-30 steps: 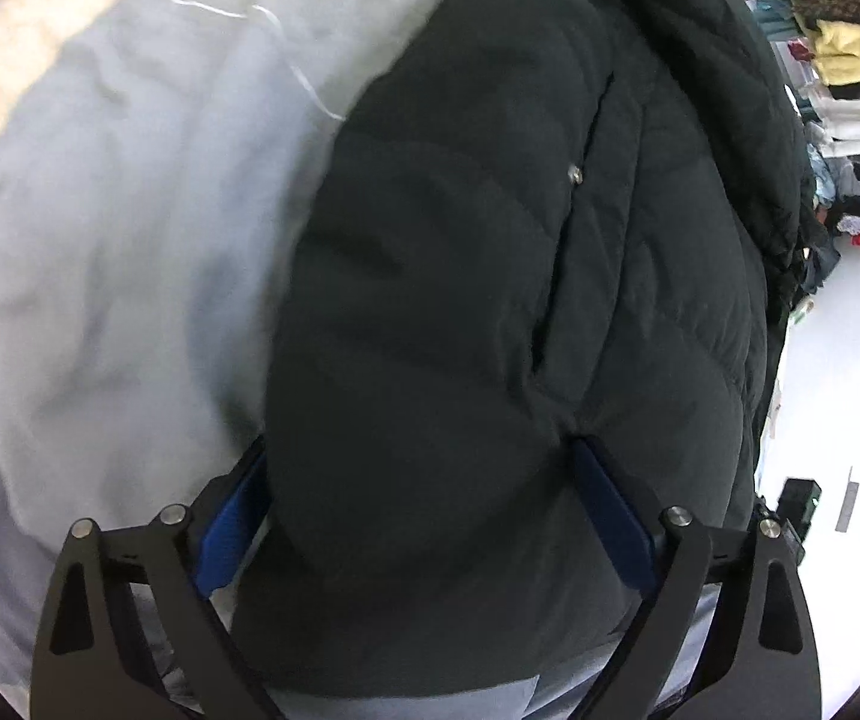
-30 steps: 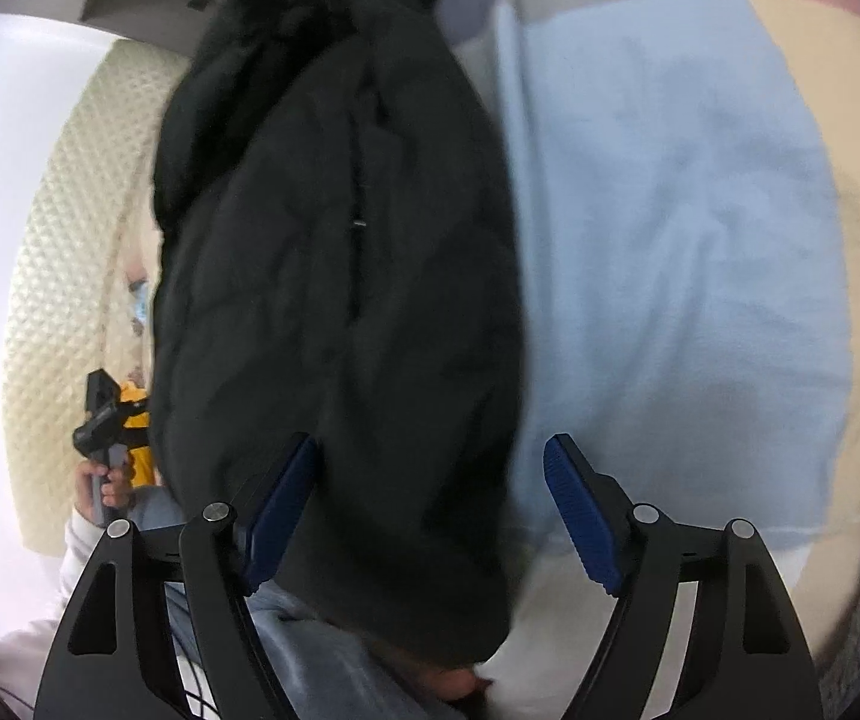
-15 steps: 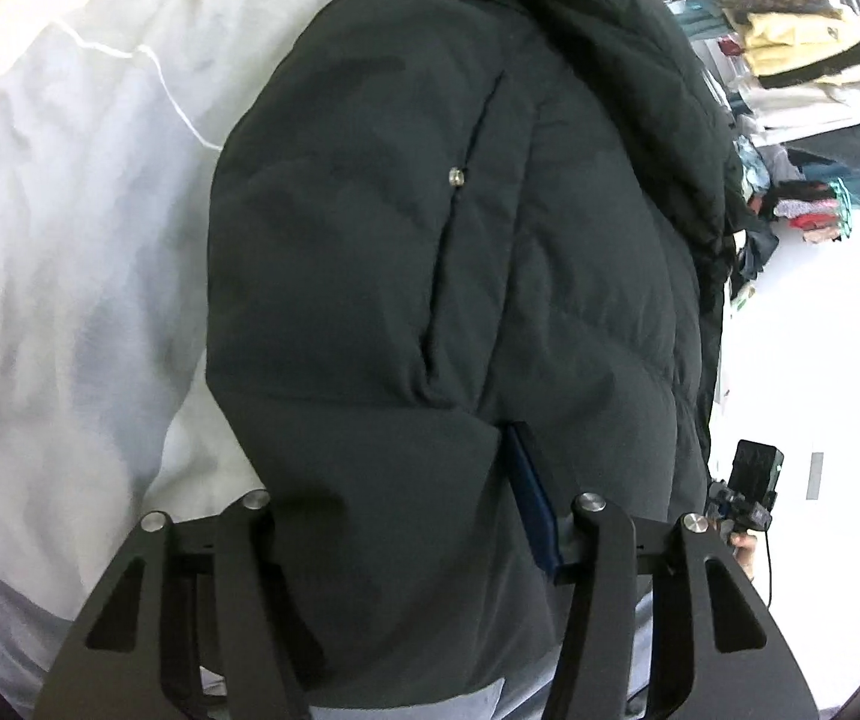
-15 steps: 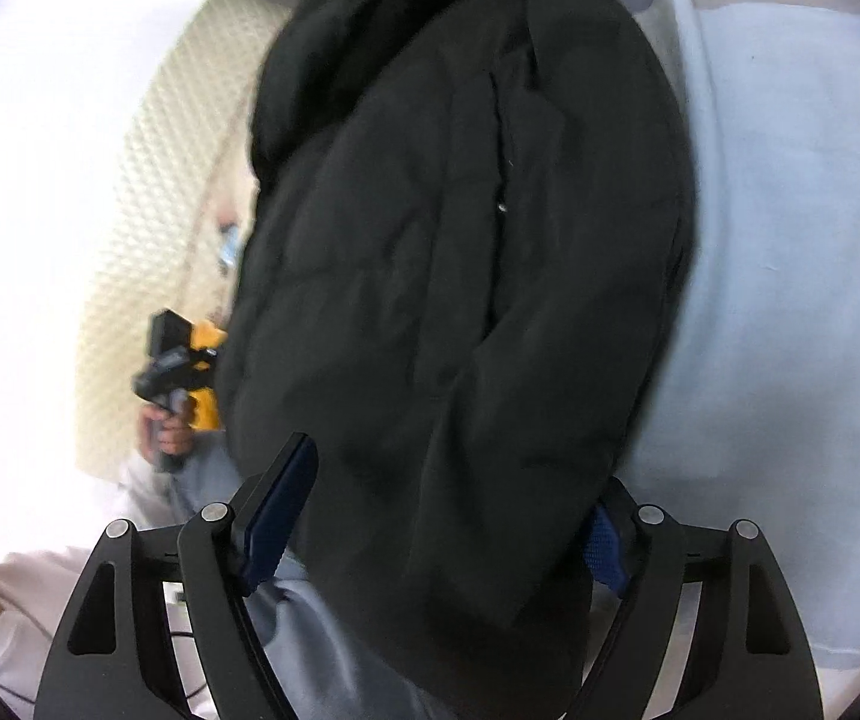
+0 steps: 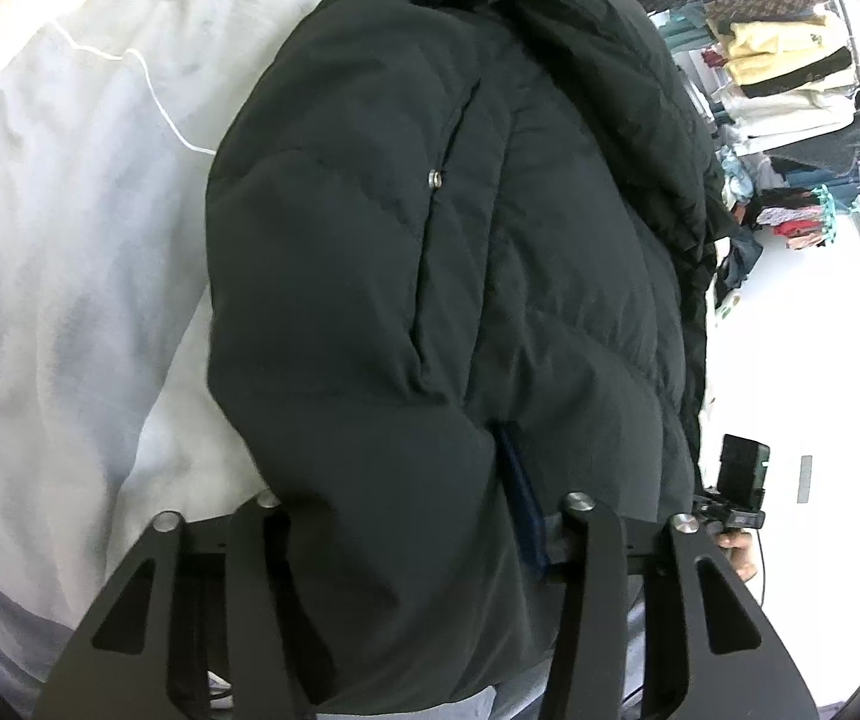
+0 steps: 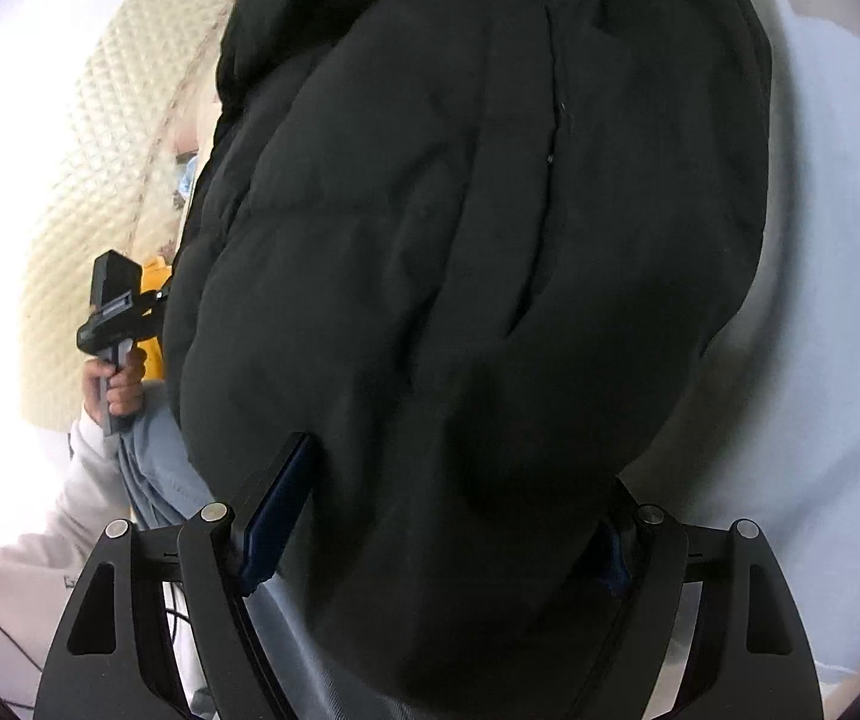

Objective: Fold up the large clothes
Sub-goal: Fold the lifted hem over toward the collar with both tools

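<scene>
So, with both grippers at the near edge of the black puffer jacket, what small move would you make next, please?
Probably lift the near hem and carry it toward the collar. The left gripper and right gripper each straddle a bunch of the black puffer jacket, which lies unfolded on the pale bedding.

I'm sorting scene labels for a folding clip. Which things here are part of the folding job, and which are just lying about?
Part of the job:
- black puffer jacket
- left gripper, closed on the jacket's hem
- right gripper, jacket bunched between its fingers
- pale bed cover under the jacket

Just lying about:
- clothes rack
- white cord on the cover
- quilted cream panel
</scene>
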`<state>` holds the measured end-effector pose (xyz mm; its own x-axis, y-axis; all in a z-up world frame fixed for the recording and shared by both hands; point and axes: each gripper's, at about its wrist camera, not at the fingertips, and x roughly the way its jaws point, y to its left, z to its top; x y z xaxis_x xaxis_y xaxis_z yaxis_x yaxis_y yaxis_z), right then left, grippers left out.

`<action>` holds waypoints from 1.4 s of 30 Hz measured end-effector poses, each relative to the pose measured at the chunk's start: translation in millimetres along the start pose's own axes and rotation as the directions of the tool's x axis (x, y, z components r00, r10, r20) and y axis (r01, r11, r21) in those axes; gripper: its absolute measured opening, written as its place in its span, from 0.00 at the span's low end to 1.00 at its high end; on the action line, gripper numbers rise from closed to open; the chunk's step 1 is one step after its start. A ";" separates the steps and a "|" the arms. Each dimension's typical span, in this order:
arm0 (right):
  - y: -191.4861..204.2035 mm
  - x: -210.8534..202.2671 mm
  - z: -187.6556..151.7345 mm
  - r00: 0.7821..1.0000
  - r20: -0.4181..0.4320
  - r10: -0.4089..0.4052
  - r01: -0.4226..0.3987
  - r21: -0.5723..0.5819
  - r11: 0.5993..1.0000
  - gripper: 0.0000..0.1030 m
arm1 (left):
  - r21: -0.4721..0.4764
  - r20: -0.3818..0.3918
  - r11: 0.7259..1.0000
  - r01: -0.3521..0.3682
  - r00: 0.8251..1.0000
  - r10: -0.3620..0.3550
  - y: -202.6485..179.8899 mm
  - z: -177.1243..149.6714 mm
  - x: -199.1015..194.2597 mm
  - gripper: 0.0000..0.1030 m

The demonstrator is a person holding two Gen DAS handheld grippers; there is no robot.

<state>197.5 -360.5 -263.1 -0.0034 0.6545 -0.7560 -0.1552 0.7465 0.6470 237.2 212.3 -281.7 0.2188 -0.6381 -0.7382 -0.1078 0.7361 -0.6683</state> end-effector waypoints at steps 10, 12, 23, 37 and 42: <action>70.8 -64.8 0.6 0.974 0.225 -0.033 0.066 -0.141 0.988 0.06 | 0.034 0.138 0.988 0.148 0.979 -0.152 -39.7 -6.1 -55.1 0.10; 93.1 -96.2 -9.1 0.949 0.316 -0.026 0.082 -0.164 0.983 0.05 | 0.051 0.172 0.984 0.169 0.969 -0.176 -50.7 -9.0 -73.3 0.09; 125.8 -160.5 -95.6 0.843 0.532 0.079 0.009 -0.162 0.987 0.04 | 0.106 0.254 0.959 0.264 0.925 -0.282 -75.6 -59.8 -156.8 0.06; 165.3 -204.2 -178.4 0.744 0.660 0.101 -0.019 -0.130 0.991 0.03 | 0.091 0.257 0.968 0.234 0.934 -0.250 -95.0 -124.0 -203.0 0.06; 152.5 -199.7 -168.1 0.741 0.665 0.093 -0.039 -0.095 0.995 0.03 | 0.094 0.241 0.970 0.222 0.941 -0.239 -89.9 -107.1 -191.4 0.06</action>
<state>8.5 -397.4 -30.1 0.6398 0.6339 -0.4345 -0.2485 0.7057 0.6635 101.2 244.1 -90.2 0.4651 -0.7218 -0.5125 0.0354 0.5936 -0.8040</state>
